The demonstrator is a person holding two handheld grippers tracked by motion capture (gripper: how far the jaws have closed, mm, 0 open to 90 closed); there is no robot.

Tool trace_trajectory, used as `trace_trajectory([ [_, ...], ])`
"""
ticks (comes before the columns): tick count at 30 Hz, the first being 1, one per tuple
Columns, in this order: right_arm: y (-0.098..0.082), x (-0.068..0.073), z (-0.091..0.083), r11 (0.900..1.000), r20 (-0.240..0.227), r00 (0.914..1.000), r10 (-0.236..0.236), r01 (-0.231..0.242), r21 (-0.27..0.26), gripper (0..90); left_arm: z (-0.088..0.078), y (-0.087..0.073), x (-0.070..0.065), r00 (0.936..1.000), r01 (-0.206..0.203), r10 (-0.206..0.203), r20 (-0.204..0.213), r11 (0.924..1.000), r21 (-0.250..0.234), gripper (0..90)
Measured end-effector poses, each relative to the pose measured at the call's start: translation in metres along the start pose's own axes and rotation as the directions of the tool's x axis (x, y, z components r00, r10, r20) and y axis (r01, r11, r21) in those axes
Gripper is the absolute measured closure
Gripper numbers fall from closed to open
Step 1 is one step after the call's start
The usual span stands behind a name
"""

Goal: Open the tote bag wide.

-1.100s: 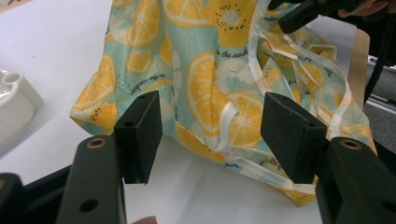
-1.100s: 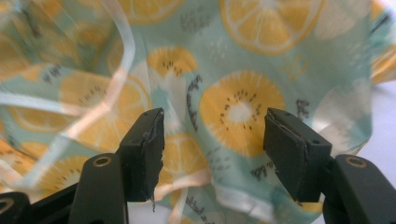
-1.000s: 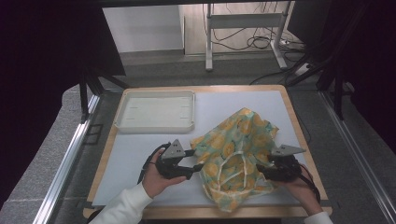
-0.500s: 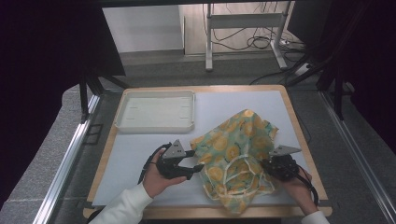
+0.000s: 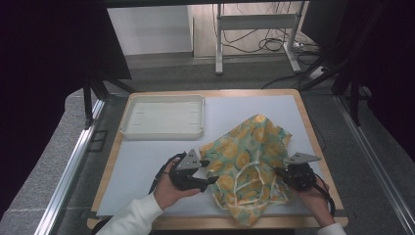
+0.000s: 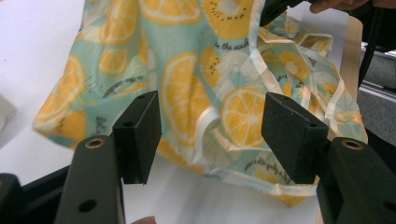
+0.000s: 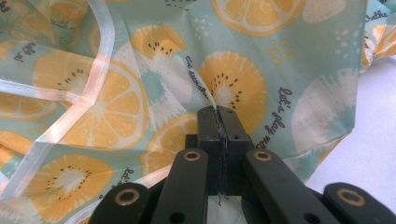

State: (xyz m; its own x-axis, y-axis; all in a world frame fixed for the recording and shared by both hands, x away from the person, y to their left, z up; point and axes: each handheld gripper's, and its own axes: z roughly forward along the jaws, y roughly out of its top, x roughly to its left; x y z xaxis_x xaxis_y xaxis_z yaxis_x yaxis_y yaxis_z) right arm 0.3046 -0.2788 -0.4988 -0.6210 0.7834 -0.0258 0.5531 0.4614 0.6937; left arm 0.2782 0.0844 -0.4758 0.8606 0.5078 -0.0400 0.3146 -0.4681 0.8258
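Note:
A teal cloth [image 5: 249, 147] printed with orange slices and edged with white straps lies crumpled on the white mat [image 5: 147, 166]. My left gripper [image 5: 211, 179] rests at its left edge, pointing right. In the left gripper view the left gripper [image 6: 212, 135] stands open, with the cloth [image 6: 187, 84] just beyond its pads, untouched. My right gripper [image 5: 281, 172] is at the cloth's right side. Its jaws have just been closing, and the right gripper [image 7: 218, 114] is now shut on a thin fold of the cloth [image 7: 116, 102].
An empty white tray [image 5: 161, 133] stands at the back left of the mat. The wooden table edge [image 5: 313, 142] runs close to my right hand. Metal rails flank the table on both sides.
The right gripper's jaws have shut on a fold at the cloth's right side, and the fabric there has bunched slightly. Both hands have stayed about where they were.

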Motion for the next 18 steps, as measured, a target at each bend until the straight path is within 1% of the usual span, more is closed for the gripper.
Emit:
trace_trajectory([
  [3,0.0,-0.001,-0.001,1.0,-0.004,1.0,0.005,-0.005,-0.004,88.6,0.004,0.004,-0.003,0.9999,-0.015,0.015,-0.001,0.9999,0.0,38.2],
  [5,0.0,-0.001,-0.001,1.0,-0.005,1.0,0.006,-0.006,-0.003,88.6,0.005,0.005,-0.004,0.9999,-0.017,0.017,0.001,0.9999,-0.001,38.2],
  [9,-0.001,-0.001,-0.001,1.0,-0.011,0.9999,0.008,-0.008,0.0,88.6,0.008,0.01,-0.008,0.9996,-0.022,0.022,0.017,0.9997,-0.004,38.3],
  [12,-0.001,-0.001,0.0,1.0,-0.016,0.9998,0.012,-0.012,0.001,88.6,0.015,0.013,-0.012,0.9985,-0.037,0.036,0.042,0.9991,0.022,37.9],
  [15,-0.001,-0.001,0.001,1.0,-0.018,0.9998,0.012,-0.012,0.005,88.6,0.024,0.015,-0.014,0.9979,-0.048,0.046,0.045,0.9979,0.044,36.3],
  [17,-0.001,0.0,0.001,1.0,-0.02,0.9997,0.013,-0.013,0.008,88.6,0.023,0.019,-0.015,0.9977,-0.055,0.054,0.04,0.9982,0.025,36.0],
  [18,-0.001,0.0,0.001,1.0,-0.02,0.9997,0.013,-0.013,0.008,88.6,0.023,0.019,-0.015,0.9977,-0.055,0.054,0.04,0.9982,0.025,36.0],
])
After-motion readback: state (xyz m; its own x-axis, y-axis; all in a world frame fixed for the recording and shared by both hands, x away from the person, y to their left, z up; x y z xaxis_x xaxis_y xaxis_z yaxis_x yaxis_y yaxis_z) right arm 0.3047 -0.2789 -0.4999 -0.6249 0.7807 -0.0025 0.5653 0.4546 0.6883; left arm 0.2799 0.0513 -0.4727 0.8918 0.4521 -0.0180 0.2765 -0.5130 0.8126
